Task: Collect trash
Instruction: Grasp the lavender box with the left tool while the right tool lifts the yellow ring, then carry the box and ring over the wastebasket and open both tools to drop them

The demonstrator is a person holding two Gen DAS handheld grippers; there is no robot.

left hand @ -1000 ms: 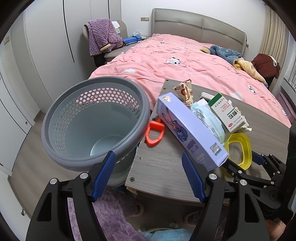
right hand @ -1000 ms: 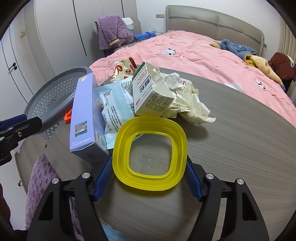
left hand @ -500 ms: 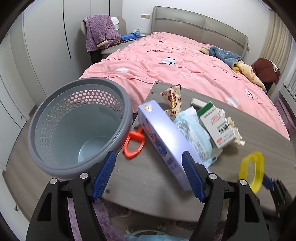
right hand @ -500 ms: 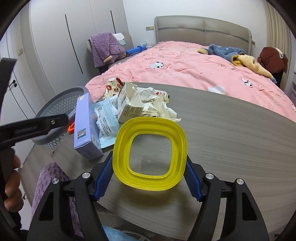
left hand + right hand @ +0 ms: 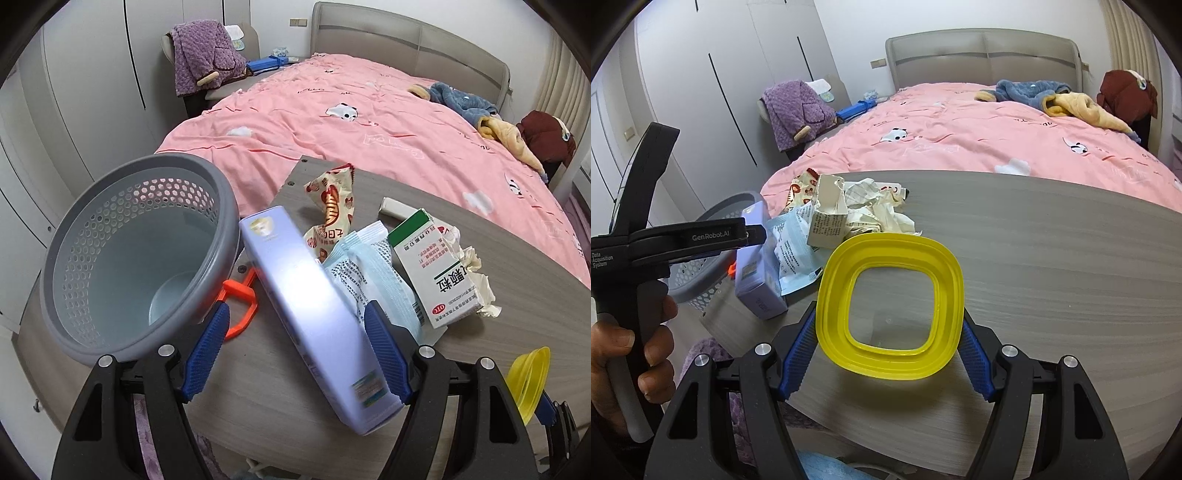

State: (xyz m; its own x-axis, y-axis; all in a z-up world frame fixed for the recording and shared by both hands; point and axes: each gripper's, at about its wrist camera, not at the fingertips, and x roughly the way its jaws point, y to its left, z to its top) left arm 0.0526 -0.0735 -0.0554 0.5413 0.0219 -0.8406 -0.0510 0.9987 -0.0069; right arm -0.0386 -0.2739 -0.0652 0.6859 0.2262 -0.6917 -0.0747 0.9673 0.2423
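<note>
Lying on table: one purple box, one snack wrapper.

Two handheld grippers share one build. The left gripper and the right gripper each have a matte black plastic frame with triangular cut-outs, round silver screws at the joints, and two fingers faced with ribbed blue pads. Seen side-on from the right camera, the left tool has a black pistol-style handle and white lettering reading "GenRobot.AI" and "Data Acquisition System". A bare hand wraps that handle.
</note>
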